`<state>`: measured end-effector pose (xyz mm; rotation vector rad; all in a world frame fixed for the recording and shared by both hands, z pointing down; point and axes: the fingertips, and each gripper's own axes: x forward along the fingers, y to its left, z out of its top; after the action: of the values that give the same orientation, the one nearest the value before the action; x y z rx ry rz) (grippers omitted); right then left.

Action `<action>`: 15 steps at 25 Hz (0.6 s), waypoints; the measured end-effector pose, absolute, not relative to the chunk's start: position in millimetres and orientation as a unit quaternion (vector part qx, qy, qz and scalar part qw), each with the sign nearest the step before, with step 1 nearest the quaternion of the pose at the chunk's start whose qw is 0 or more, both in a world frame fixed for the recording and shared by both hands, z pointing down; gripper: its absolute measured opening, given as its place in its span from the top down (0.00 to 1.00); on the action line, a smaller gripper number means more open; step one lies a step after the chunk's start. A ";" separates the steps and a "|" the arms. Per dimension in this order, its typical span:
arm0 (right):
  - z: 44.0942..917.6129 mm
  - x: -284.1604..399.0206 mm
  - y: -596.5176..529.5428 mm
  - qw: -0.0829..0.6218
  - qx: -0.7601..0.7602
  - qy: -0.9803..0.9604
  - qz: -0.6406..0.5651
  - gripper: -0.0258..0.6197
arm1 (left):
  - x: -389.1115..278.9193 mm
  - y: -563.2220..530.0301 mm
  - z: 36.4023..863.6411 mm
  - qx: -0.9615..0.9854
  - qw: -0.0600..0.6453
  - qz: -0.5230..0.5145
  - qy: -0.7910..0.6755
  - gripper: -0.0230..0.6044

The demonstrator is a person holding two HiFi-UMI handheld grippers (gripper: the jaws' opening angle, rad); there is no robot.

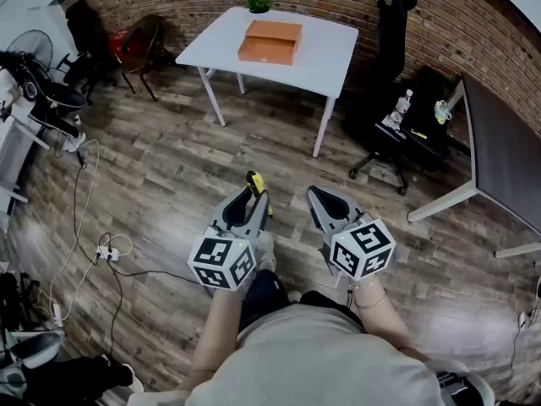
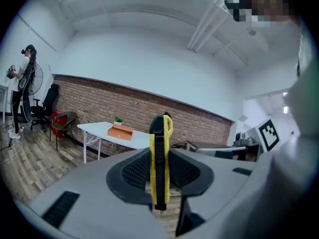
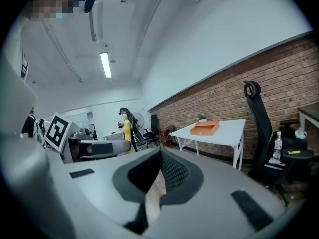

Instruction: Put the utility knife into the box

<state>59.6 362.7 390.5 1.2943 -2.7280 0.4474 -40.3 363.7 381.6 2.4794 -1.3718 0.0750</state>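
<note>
At twelve o'clock the white table (image 1: 331,56) bore the orange box (image 1: 270,42), well apart from us. Our left gripper (image 1: 251,200) pinched the utility knife (image 2: 160,151) upright; the right gripper (image 3: 158,176) stood pressed together, empty. We judged the carry under way; next we had to approach the orange box.

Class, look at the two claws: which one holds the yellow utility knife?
The left claw: the yellow-and-black utility knife is clamped between its jaws, while the right claw holds nothing.
</note>
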 end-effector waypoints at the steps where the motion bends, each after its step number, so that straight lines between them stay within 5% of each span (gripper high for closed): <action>1: 388.9 54.7 348.2 0.044 0.425 -0.893 0.143 0.96 | -44.3 349.3 381.3 0.865 0.153 0.027 -0.477 0.78; 15: 345.7 -17.5 142.3 0.003 0.454 -0.885 0.106 0.96 | -109.6 135.8 342.7 0.891 0.121 0.016 -0.437 0.78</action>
<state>-17.5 142.3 345.7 1.4225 -2.7733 0.3333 -109.6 135.8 342.7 2.6018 -1.2763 0.0456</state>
